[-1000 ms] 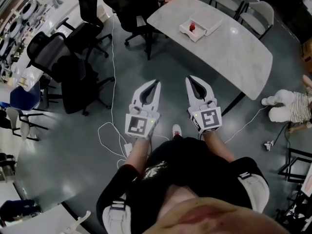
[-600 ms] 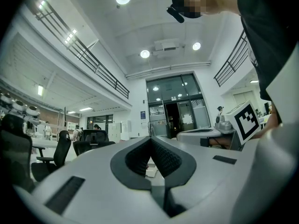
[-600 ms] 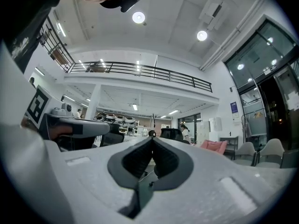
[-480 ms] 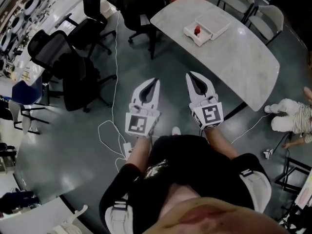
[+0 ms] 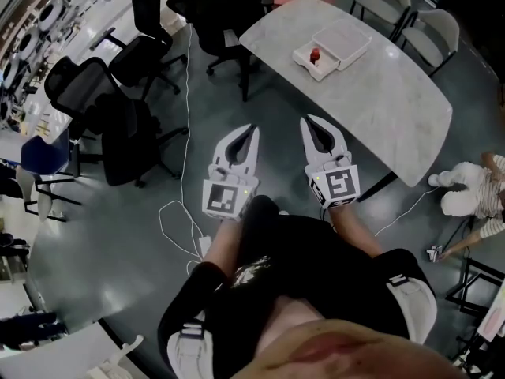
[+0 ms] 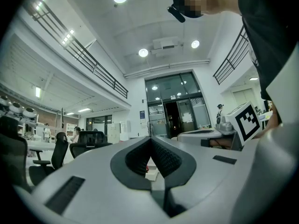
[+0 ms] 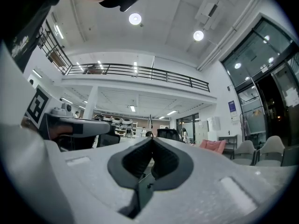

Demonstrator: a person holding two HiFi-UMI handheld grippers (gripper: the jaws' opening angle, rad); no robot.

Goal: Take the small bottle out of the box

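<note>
White marble-patterned tabletop (image 5: 379, 93) is seen at the upper right of the head view, and a white box (image 5: 343, 39) is set on it near the far edge. The small bottle (image 5: 314, 54), red on top, is seen standing inside the open part of the box, at the box's left end in that view.

The left gripper (image 5: 253, 130) and the right gripper (image 5: 305, 122) are held side by side in front of the person's body, over the grey floor (image 5: 118, 235) and well apart from the box. Their tips are pointed towards the table. In each gripper view the ribbed jaw pads are shown pressed together with nothing pinched between them.

Black office chairs (image 5: 110, 109) are grouped at the left, beside the table's near end. A white cable (image 5: 175, 212) is looped across the floor below the left gripper. At the right edge, a person in light clothing (image 5: 469, 192) is seen low on the floor, past the table's corner.
</note>
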